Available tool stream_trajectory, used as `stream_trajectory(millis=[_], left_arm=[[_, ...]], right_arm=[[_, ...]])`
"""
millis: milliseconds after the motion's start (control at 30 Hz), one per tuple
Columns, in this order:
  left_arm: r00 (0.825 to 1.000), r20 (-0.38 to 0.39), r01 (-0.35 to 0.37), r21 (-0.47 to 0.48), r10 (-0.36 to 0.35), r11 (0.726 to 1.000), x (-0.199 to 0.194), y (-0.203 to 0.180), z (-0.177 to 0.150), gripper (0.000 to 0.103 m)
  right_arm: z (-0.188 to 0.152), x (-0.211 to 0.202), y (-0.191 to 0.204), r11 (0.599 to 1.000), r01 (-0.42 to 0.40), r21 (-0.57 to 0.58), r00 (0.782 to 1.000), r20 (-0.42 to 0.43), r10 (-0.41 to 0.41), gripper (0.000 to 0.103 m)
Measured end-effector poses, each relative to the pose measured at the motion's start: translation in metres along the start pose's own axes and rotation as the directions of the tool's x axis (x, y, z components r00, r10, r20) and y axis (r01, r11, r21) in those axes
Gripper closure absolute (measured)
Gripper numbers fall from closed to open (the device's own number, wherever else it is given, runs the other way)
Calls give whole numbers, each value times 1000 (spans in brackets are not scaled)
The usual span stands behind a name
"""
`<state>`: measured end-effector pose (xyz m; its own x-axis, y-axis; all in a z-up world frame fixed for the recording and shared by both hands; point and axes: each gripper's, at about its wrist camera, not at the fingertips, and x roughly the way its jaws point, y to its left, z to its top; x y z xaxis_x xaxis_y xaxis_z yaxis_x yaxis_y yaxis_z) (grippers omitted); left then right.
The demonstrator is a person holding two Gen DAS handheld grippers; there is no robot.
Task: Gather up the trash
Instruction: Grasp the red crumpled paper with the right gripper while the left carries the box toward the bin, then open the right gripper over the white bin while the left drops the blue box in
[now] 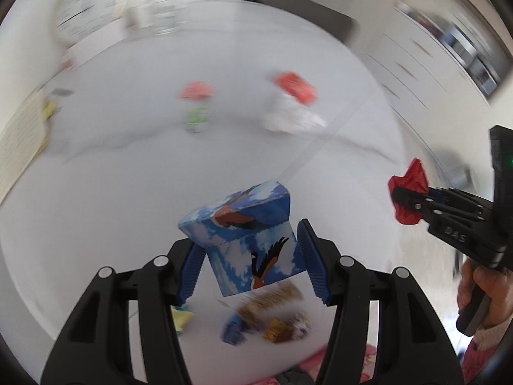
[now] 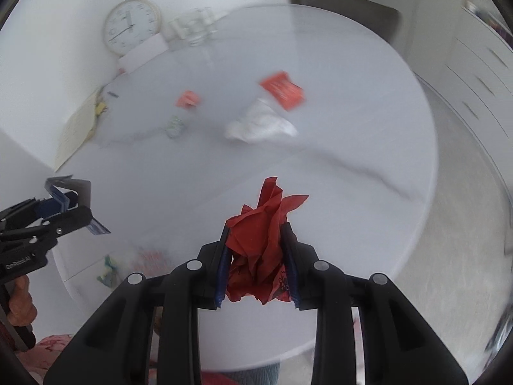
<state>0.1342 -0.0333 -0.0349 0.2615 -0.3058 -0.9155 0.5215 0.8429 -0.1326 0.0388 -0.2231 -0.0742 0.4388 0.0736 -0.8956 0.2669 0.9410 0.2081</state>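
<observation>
Two grippers up above a round white table (image 2: pixel 368 122), both loaded. Left gripper (image 1: pixel 248 258) clamped on a small blue box (image 1: pixel 247 234) printed with clouds and birds, blue pads pressing its lower sides, jaws about half apart, the box lifted clear of the tabletop with its top flap tilted up. Right gripper (image 2: pixel 258 256) closed tight on a crumpled red paper (image 2: pixel 259 231), jaws narrow, the wad bulging above and below the pads. Same red wad seen from the left wrist view at far right, pinched at the tip of the other tool, with a hand (image 1: pixel 487 292) wrapped round its handle.

Below the blue box, near the table's close edge: a yellow scrap (image 1: pixel 181 317), a blue wrapper (image 1: pixel 232 332) and a gold wrapper (image 1: pixel 282 330), blurred, lying close together. Farther across the table, well apart from both grippers: a small orange-red scrap (image 2: pixel 188 98) just beside a green-and-white wrapper (image 2: pixel 174 125), and to their right a crumpled white tissue (image 2: pixel 259 126) touching an orange-red packet (image 2: pixel 282 89). At the far edge, a round white clock (image 2: pixel 131 27) leaning by the wall, clear glasses (image 2: pixel 192 29) next to it. Much of the background smeared by motion blur.
</observation>
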Motion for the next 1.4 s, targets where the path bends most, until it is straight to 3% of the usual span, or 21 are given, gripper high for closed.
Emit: stream_trajectory(millis=[100, 200, 333, 467, 567, 700, 767, 833, 967, 1267, 1333, 1400], left_arm=[[996, -32, 92, 126, -88, 988, 2, -39, -9, 48], [981, -72, 195, 270, -182, 943, 5, -87, -22, 48], [961, -132, 277, 390, -245, 878, 8, -135, -43, 48], [947, -194, 316, 435, -254, 843, 16, -166, -58, 48], [945, -219, 318, 442, -243, 839, 26, -181, -64, 48], [946, -247, 298, 401, -211, 866, 44, -202, -68, 48], [944, -257, 296, 382, -207, 876, 49, -212, -71, 48], [944, -264, 288, 366, -198, 885, 55, -223, -76, 48], [951, -270, 247, 358, -153, 901, 67, -244, -82, 48], [930, -346, 248, 348, -122, 904, 108, -290, -104, 47], [930, -354, 232, 354, -100, 906, 117, -300, -110, 42], [927, -361, 234, 347, -100, 908, 120, -307, -113, 26]], right_arm=[[-37, -15, -28, 992, 55, 111, 998, -9, -55, 72], [-84, -28, -61, 965, 111, 239, 994, -29, -107, 71], [-131, -31, -96, 926, 157, 344, 988, -63, -144, 69], [-168, -17, -132, 893, 177, 414, 984, -103, -148, 69], [-184, 5, -152, 891, 177, 418, 982, -136, -132, 69], [-190, 35, -169, 911, 146, 386, 981, -177, -83, 64], [-192, 47, -177, 929, 134, 346, 976, -207, -63, 50], [-193, 52, -180, 939, 149, 309, 970, -230, -78, 29], [-193, 37, -190, 950, 185, 252, 968, -215, -132, 9], [-195, -25, -239, 912, 258, 319, 961, -185, -207, 5], [-195, -33, -247, 909, 262, 325, 962, -166, -217, 3], [-196, -39, -250, 909, 251, 333, 966, -151, -211, 3]])
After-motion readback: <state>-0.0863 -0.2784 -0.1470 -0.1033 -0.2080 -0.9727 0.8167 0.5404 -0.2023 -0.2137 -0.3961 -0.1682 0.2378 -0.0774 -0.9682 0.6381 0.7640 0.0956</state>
